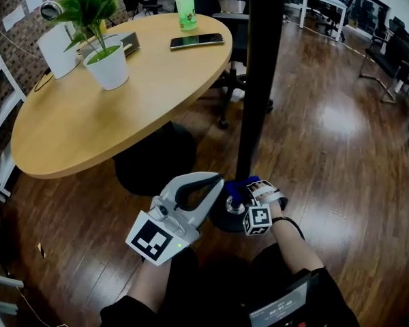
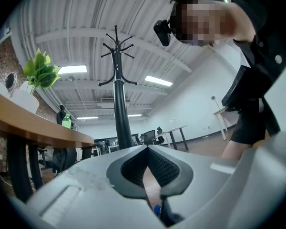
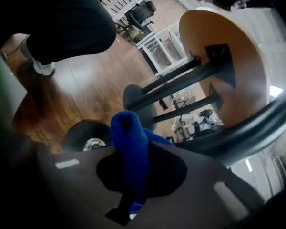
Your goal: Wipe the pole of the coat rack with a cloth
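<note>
Low down, right gripper (image 1: 241,193) fingers clamp the blue cloth (image 3: 129,147) beside the pole (image 1: 258,80); left gripper (image 1: 215,182) fingers together.

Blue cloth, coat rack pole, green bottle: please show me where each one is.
blue cloth (image 3: 129,142), right gripper view, on the folded part standing up between the fingers.
coat rack pole (image 1: 261,80), head view, on the middle of the black shaft.
green bottle (image 1: 185,7), head view, on the middle of its body.

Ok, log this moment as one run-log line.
right gripper: shut on blue cloth, low beside pole | left gripper: shut, empty | touching pole: unclear
</note>
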`<state>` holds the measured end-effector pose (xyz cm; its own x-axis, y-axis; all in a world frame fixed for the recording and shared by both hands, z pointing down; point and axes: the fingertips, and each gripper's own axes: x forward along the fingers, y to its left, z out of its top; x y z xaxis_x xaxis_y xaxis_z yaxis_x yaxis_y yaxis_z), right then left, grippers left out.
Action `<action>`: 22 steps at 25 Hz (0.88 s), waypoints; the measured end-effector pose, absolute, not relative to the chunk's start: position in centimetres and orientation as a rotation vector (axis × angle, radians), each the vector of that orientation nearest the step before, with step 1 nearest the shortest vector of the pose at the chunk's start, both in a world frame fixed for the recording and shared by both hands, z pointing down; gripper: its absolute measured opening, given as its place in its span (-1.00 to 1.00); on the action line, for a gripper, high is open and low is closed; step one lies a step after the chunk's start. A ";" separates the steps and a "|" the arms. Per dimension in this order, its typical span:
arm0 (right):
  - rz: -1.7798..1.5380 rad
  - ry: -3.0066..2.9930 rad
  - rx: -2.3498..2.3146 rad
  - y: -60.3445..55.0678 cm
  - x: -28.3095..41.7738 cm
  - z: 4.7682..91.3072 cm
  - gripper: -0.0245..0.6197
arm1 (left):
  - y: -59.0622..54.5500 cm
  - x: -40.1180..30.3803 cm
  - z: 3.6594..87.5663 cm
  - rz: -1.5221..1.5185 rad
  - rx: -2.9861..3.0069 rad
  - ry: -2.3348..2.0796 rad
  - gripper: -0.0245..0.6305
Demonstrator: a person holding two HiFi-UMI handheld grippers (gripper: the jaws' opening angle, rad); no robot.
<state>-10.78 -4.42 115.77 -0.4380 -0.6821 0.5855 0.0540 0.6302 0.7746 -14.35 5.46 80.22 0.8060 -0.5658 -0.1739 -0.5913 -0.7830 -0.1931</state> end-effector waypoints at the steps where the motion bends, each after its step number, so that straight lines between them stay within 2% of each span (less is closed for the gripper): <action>1: -0.860 -1.827 0.488 -4.3 -10.0 117.4 -0.86 | 5.6 -14.4 80.3 0.157 -2.756 0.897 -0.92; 5: -0.797 -1.819 0.542 -4.3 -8.7 118.5 -0.86 | 6.0 -14.3 80.6 0.144 -2.763 0.891 -0.92; 10: -0.949 -1.866 0.611 -4.6 -10.9 112.3 -0.86 | 6.3 -14.2 79.7 0.161 -2.749 0.868 -0.92; 22: -1.550 -1.817 0.891 -5.8 -13.1 75.5 -0.86 | 6.4 -14.5 74.0 0.256 -2.658 0.812 -0.92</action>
<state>-13.07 -5.81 75.48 -0.6060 -0.7954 0.0094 -0.1164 0.1004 0.9881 -14.52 6.41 73.95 0.8195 -0.5058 -0.2694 -0.5689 -0.7750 -0.2753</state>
